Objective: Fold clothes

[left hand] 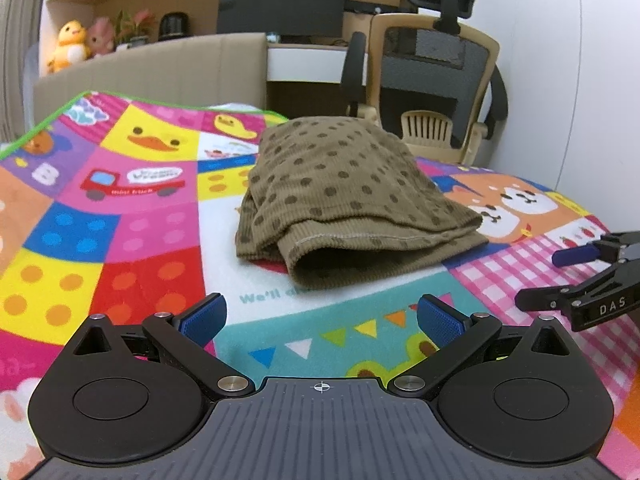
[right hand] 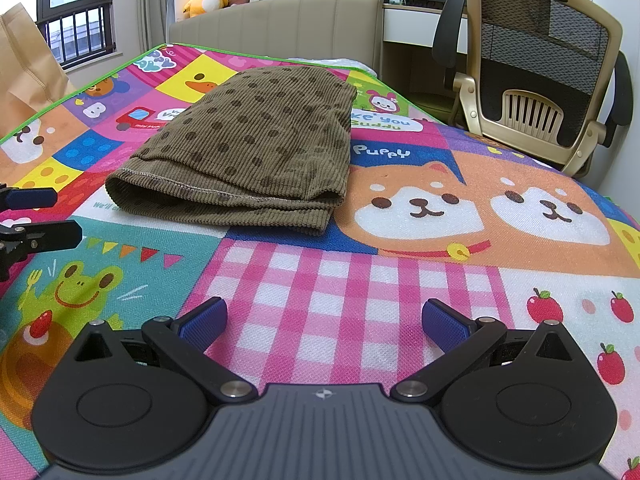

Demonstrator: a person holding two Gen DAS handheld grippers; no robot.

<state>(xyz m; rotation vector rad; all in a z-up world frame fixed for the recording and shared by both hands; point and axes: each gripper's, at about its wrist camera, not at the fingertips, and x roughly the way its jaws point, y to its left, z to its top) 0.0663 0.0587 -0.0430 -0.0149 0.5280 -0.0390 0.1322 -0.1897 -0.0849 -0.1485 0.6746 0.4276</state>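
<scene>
An olive-brown ribbed garment with dark dots (left hand: pixel 340 192) lies folded into a compact stack on the colourful cartoon mat (left hand: pixel 120 216). In the right wrist view the same garment (right hand: pixel 256 148) sits ahead and to the left, its hemmed edge facing me. My left gripper (left hand: pixel 322 318) is open, a short way in front of the garment's near edge, holding nothing. My right gripper (right hand: pixel 324 322) is open over the pink checked patch, apart from the cloth. Each gripper shows at the side of the other's view: the right gripper (left hand: pixel 560 276), the left gripper (right hand: pixel 52 216).
The mat (right hand: pixel 440 280) covers a bed with a beige headboard (right hand: pixel 280 20). An office chair (left hand: pixel 436 80) stands beyond the bed's far right corner, beside a desk with a monitor (left hand: pixel 280 4). A brown paper bag (right hand: pixel 24 68) stands at the left.
</scene>
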